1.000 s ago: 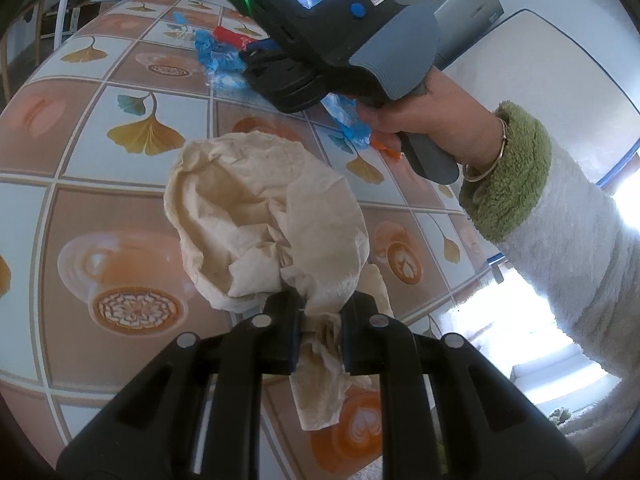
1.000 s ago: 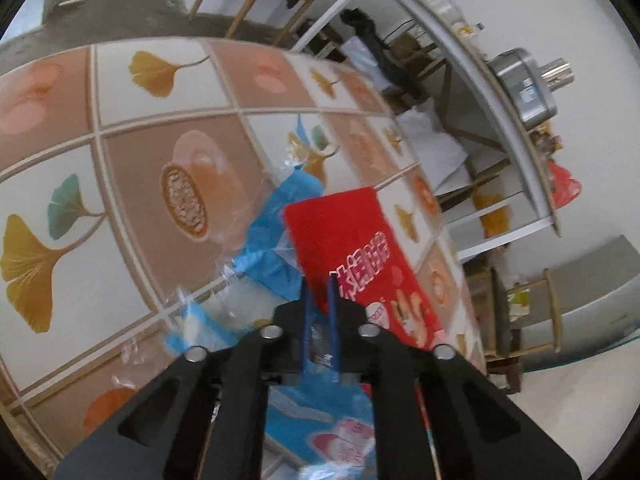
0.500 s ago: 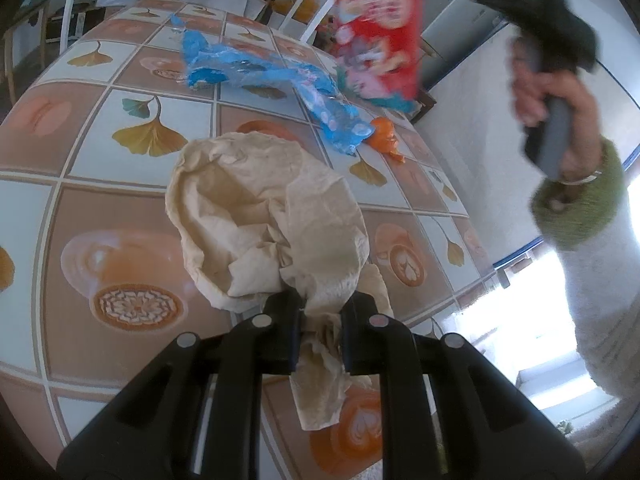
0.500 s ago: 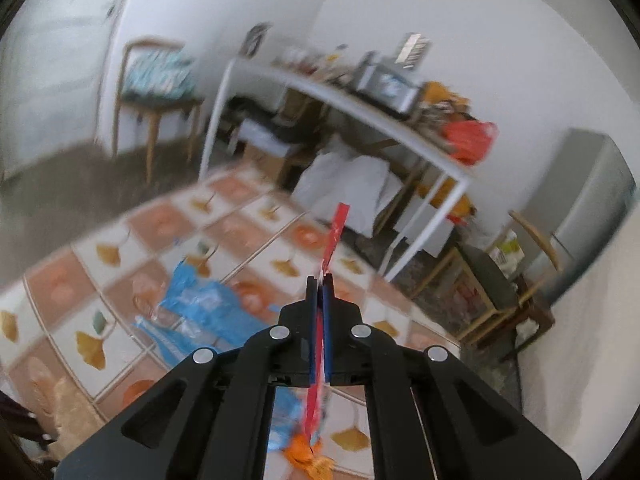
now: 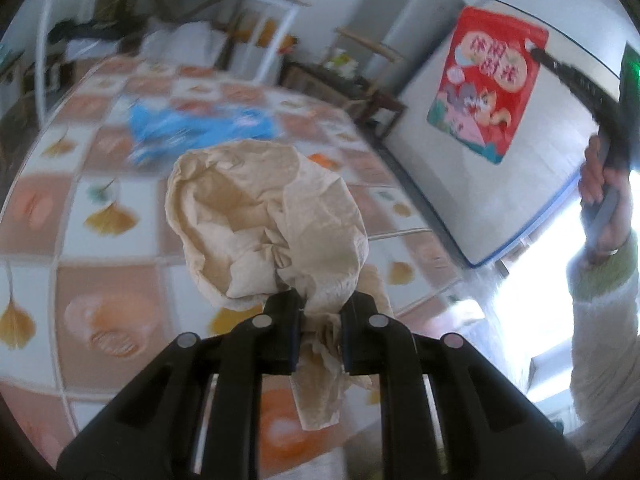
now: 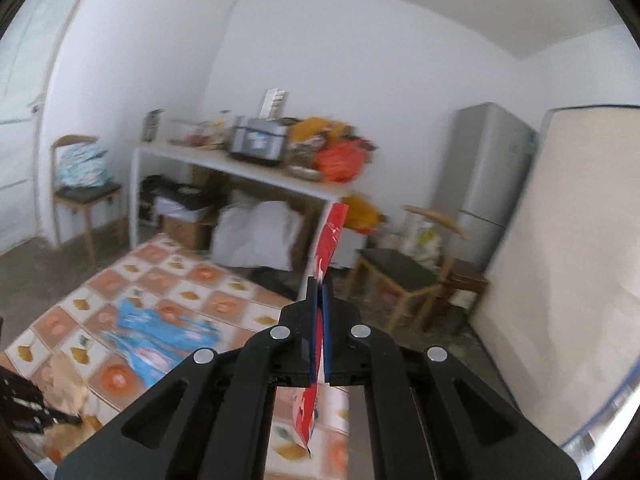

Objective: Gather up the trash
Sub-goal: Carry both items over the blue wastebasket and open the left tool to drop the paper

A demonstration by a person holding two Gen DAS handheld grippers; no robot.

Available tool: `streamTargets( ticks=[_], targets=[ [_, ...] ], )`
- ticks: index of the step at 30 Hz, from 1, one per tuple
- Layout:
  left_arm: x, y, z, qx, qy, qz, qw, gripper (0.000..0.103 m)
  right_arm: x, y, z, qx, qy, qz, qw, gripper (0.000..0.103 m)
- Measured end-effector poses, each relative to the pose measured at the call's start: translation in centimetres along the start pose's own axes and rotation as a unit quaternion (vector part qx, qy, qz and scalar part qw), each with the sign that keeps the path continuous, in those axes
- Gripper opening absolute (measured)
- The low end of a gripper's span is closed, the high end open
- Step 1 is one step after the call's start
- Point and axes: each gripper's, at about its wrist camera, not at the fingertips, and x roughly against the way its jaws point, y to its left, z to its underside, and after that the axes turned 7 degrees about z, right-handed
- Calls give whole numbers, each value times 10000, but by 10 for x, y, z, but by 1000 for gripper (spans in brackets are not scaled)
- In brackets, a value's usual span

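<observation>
My left gripper (image 5: pixel 320 308) is shut on a crumpled beige paper napkin (image 5: pixel 264 216), held a little above the tiled tablecloth (image 5: pixel 112 280). High to the right, my right gripper (image 6: pixel 320 292) is shut on a red snack packet (image 6: pixel 330 236) that hangs edge-on between its jaws. The left wrist view shows the packet's printed face (image 5: pixel 490 84) well above the table. Blue plastic wrappers (image 5: pixel 200 128) lie farther back on the table, also seen from the right wrist as blue wrappers (image 6: pixel 160 336). A small orange scrap (image 5: pixel 320 158) lies beside them.
A person's hand (image 5: pixel 604 196) in a green-cuffed white sleeve holds the right gripper. A white mattress (image 6: pixel 560 280) leans at the right, with a grey fridge (image 6: pixel 484 176) and wooden chair (image 6: pixel 404 276) behind. A cluttered white bench (image 6: pixel 240 168) stands at the back.
The right gripper lifted the red packet off the table, up and to the right, rolling it upright. The left gripper rose somewhat with the napkin still in it.
</observation>
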Motion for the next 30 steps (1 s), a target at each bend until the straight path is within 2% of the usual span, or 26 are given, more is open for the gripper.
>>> streamTargets(
  ticks=[3, 6, 12, 15, 17, 19, 22, 24, 26, 30],
  targets=[
    [-16, -41, -16, -458, 121, 354, 9983, 13, 29, -51, 21, -269, 106, 487, 9984, 2],
    [-44, -85, -28, -938, 364, 734, 9922, 13, 56, -102, 53, -529, 338, 957, 9934, 2],
    [-131, -185, -45, -1643, 1157, 1495, 9681, 13, 79, -175, 127, -994, 961, 1542, 9783, 2],
    [-185, -229, -50, -1855, 1622, 1689, 9543, 13, 74, -198, 170, -1203, 1331, 1709, 9688, 2],
    [-231, -255, -53, -1886, 2069, 1762, 9437, 13, 65, -213, 200, -1388, 1600, 1751, 9615, 2],
    [-277, -270, -55, -1843, 2504, 1728, 9346, 13, 54, -222, 224, -1537, 1785, 1763, 9557, 2],
    [-355, -288, -52, -1825, 3170, 1467, 9191, 13, 32, -238, 262, -1844, 2024, 1745, 9458, 2],
    [-411, -291, -46, -1587, 3711, 1295, 9057, 13, 13, -252, 288, -2207, 2156, 1639, 9370, 2],
    [-459, -292, -38, -1463, 4067, 1054, 8956, 14, -3, -262, 309, -2462, 2247, 1610, 9290, 2],
    [-534, -298, -15, -1704, 4506, 529, 8747, 14, -22, -278, 344, -2911, 2350, 1578, 9139, 2]
  ],
)
